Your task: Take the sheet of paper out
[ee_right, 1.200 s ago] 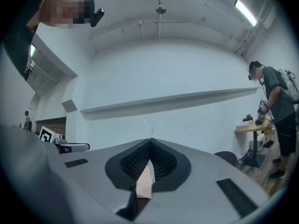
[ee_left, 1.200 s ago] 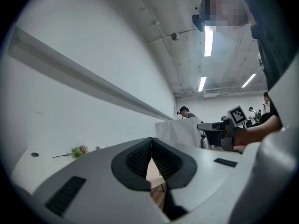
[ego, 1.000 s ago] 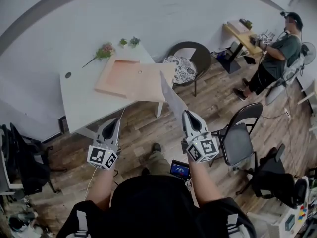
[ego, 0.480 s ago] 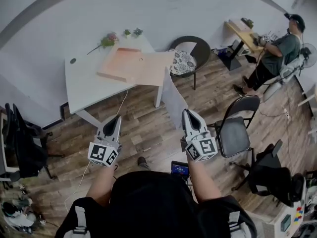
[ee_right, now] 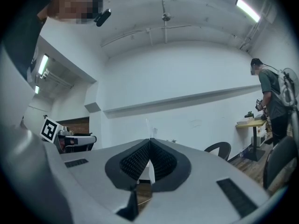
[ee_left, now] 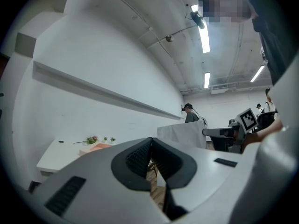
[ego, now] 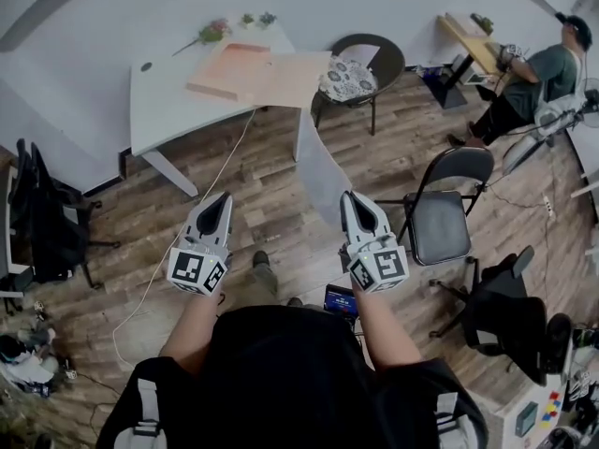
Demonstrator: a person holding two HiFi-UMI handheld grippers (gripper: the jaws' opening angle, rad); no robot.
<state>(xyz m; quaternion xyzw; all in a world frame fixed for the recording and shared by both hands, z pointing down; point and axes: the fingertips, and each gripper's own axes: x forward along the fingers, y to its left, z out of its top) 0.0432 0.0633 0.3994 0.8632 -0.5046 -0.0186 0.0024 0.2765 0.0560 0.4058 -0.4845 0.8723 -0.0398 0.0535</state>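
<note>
My right gripper [ego: 348, 199] has its jaws pressed together on the near edge of the sheet of paper [ego: 321, 176]. The sheet stands on edge out from the tips, in the air over the wooden floor [ego: 271, 190] and well apart from the bench [ego: 164, 101]. My left gripper [ego: 223, 199] points level alongside, its jaws closed tip to tip with nothing between them.

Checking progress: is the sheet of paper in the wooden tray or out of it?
Out. The sheet of paper stands edge-up, clamped in the right gripper above the floor, far from the wooden tray on the table.
</note>
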